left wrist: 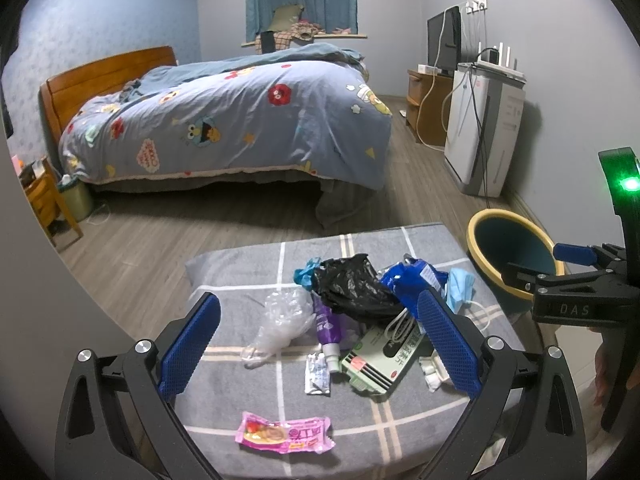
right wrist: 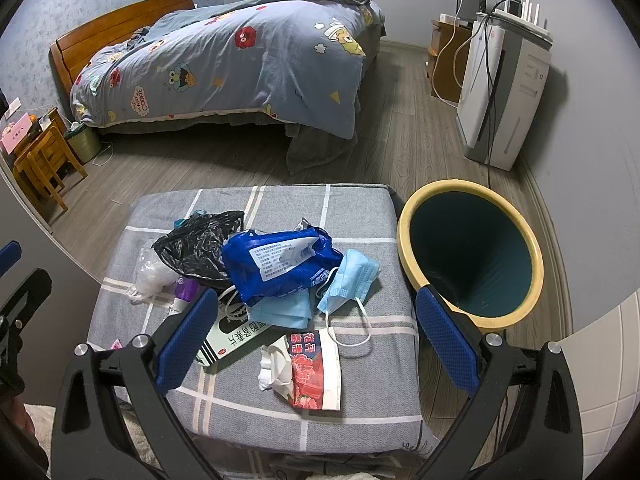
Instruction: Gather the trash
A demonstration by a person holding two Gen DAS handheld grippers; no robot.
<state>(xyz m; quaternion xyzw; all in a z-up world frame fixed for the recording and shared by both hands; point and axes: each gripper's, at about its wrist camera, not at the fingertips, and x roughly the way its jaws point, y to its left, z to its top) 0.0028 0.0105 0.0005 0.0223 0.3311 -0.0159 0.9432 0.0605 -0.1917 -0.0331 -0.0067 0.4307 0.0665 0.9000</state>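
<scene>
Above the plaid cushion (right wrist: 280, 412), my left gripper (left wrist: 320, 344) and right gripper (right wrist: 316, 344) hover level, jaws wide, empty; bin (right wrist: 404, 232) right of frame.

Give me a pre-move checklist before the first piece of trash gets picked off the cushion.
1. Left gripper open and holding nothing: ok.
2. Right gripper open and holding nothing: ok.
3. Bin upright, mouth unobstructed, right beside the cushion: ok.
4. Bin has room: ok, no trash visible inside.
5. An easy first pick lies apart from the pile: ok, the pink wrapper sits alone near the front edge.
6. Face mask free to lift: not ok, its edge is tucked under the blue bag, so it may drag that along.
</scene>
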